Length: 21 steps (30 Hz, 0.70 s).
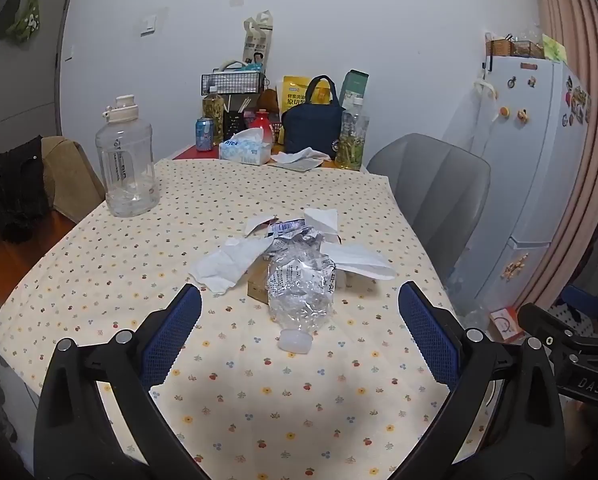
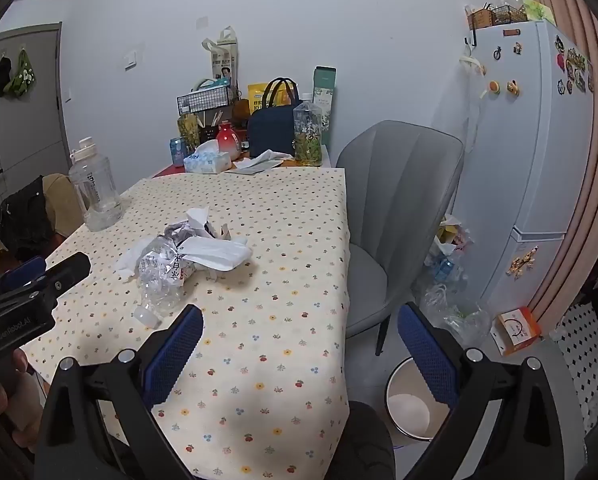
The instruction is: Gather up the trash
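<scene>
On the table [image 1: 99, 264], crushed bottle [image 1: 301, 292] lies ahead of left gripper [image 1: 299, 312].

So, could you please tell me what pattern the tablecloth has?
The tablecloth is cream with small scattered flowers and cherries, clearest in the left wrist view.

Crushed clear plastic bottle [image 1: 301, 287] at frame centre on the flower-print counter [image 1: 259, 392], crumpled papers [image 1: 235, 262] behind it, left gripper [image 1: 299, 312] jaws spread wide below, large water jug [image 1: 127, 160] upper left.
</scene>
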{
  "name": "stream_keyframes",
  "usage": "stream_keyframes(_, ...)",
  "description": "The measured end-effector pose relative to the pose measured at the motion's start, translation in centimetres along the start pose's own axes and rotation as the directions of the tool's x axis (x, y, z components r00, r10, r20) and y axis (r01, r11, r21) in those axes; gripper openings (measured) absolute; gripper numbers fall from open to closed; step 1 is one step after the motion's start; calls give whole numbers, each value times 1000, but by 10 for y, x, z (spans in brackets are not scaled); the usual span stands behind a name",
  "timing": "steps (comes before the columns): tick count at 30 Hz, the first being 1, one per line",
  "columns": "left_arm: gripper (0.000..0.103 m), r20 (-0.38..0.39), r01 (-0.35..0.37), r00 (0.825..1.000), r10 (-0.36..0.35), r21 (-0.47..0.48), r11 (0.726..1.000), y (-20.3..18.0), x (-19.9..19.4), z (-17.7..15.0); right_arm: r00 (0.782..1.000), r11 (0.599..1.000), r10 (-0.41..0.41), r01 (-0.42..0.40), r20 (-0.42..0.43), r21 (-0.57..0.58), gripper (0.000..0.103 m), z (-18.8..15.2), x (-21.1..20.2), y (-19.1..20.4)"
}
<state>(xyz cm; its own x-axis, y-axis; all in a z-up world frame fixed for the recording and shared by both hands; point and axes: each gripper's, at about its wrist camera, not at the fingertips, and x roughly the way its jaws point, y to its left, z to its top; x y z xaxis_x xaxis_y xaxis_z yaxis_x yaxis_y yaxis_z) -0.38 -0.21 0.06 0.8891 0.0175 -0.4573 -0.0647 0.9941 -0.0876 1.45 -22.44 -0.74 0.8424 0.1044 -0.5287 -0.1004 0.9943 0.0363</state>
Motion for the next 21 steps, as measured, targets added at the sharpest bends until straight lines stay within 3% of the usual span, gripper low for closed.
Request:
stream_keyframes(2, 98, -34, 10, 999, -11, -25, 1000, 5, 6, 1, 1000, 1000, -3, 3, 5, -1, 95, 0, -1, -1)
stream_keyframes(9, 98, -39, 27, 999, -28, -38, 999, 26, 7, 5, 1000, 1000, -16, 16, 1, 5, 95, 1, -1, 0)
stream_keyframes(12, 98, -37, 25, 999, -26, -18, 1000, 4, 7, 1, 1000, 1000, -15, 15, -1, -2, 95, 3, 0, 9)
stream_keyframes(21, 98, -51, 38, 998, -39, -29, 999, 6, 12, 0, 1000, 1000, -7, 7, 3, 3, 95, 2, 0, 5)
